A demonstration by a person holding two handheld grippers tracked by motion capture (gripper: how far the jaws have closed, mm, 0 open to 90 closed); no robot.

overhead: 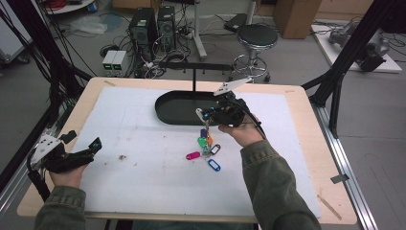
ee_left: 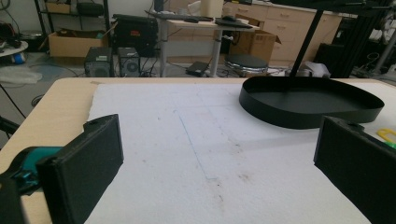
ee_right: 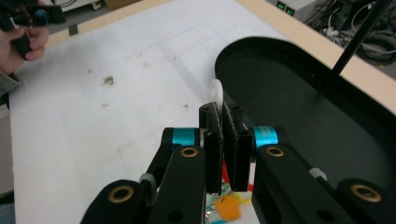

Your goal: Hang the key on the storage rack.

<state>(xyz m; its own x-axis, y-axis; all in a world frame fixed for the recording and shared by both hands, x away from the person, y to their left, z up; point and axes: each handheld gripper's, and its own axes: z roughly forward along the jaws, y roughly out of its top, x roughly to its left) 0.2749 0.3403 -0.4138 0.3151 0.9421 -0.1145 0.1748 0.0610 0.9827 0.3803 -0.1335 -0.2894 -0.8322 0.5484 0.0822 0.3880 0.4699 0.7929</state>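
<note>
- Cluttered workshop floor is seen beyond the table (overhead: 306, 143), with two computer towers (overhead: 153, 26), a round stool (overhead: 257, 37) and cardboard boxes
- Most of the wooden tabletop is covered by a white foam sheet (overhead: 143, 167), marked with a few dark smudges
- A black oval tray (overhead: 165, 108) is set at the far middle of the sheet, and a thin black post rises from it to a horizontal bar
- The left gripper (overhead: 95, 143) is held low at the near left edge of the table, its jaws wide apart with nothing between them; in the left gripper view the bare sheet and the tray (ee_left: 303, 116) are seen beyond the two pads (ee_left: 88, 163)
- The right gripper (overhead: 201, 114) is held at the near rim of the tray, its jaws pressed together on a white key tag (ee_right: 215, 91) whose rounded end is seen poking up above the pads
- A bunch of coloured key tags (overhead: 207, 146) hangs below that grip and spreads onto the sheet: purple, green and orange near the top, pink, white and blue lying lowest
- An orange tag (ee_right: 226, 207) is visible beneath the closed jaws in the right gripper view
</note>
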